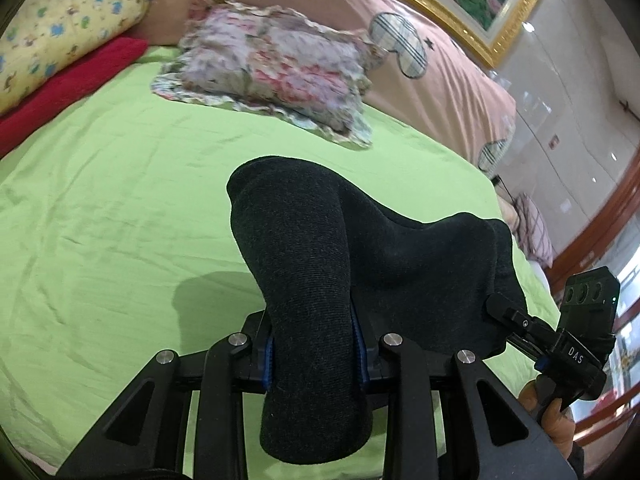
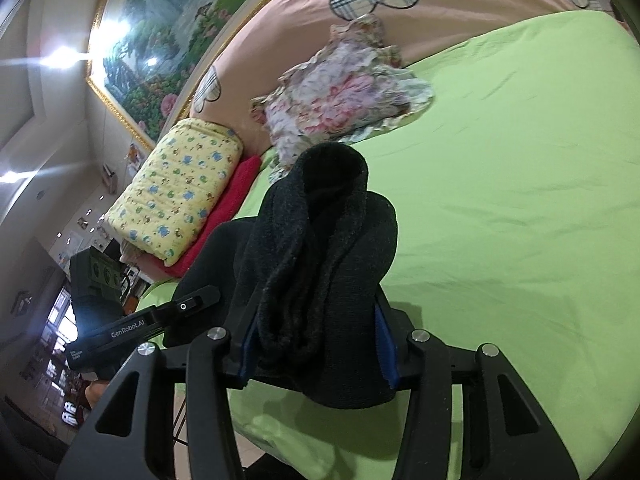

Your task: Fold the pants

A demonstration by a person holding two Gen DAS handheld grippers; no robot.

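Dark charcoal knit pants (image 1: 360, 240) hang bunched between both grippers, lifted above the green bed sheet (image 1: 120, 220). My left gripper (image 1: 316, 352) is shut on one thick fold of the pants. My right gripper (image 2: 316, 344) is shut on another bunch of the same pants (image 2: 328, 240). The right gripper also shows at the right edge of the left wrist view (image 1: 504, 312), gripping the fabric. The left gripper shows at the left of the right wrist view (image 2: 200, 300).
A floral ruffled pillow (image 1: 268, 64) lies on the sheet ahead. A pink quilt with plaid hearts (image 1: 440, 60) lies behind it. A yellow patterned quilt (image 1: 60, 20) sits on a red blanket (image 1: 60, 92). A gold-framed painting (image 2: 160, 48) hangs on the wall.
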